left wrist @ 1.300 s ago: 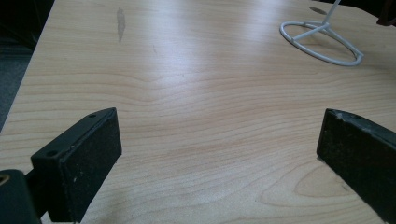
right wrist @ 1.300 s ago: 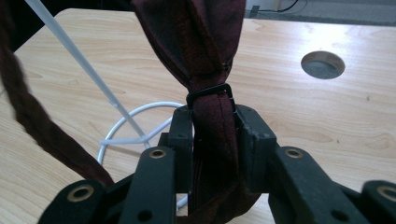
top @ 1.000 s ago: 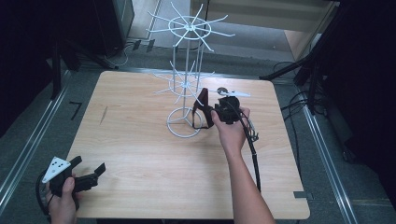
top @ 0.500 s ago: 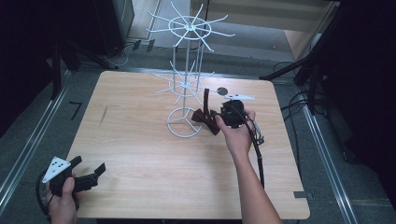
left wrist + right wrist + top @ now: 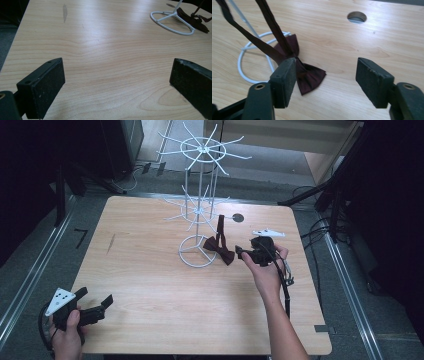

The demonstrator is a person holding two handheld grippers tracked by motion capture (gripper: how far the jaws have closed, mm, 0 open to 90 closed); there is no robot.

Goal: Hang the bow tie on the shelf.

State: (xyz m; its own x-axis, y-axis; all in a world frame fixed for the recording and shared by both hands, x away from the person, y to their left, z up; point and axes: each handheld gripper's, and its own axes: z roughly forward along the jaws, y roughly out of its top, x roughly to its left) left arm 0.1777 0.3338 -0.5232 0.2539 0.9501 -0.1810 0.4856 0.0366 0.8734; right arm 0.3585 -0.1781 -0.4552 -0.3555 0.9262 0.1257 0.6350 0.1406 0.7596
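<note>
The dark red bow tie (image 5: 220, 251) lies on the table (image 5: 150, 270) at the right edge of the white wire stand's (image 5: 197, 210) base ring, its strap rising to a lower arm; its long axis runs from far-left to near-right. The right gripper (image 5: 240, 253), jaws apart and empty, sits just right of it; a closing sweep might snag the strap and tip the stand. The left gripper (image 5: 95, 306) rests wide apart at the near-left corner.
</note>
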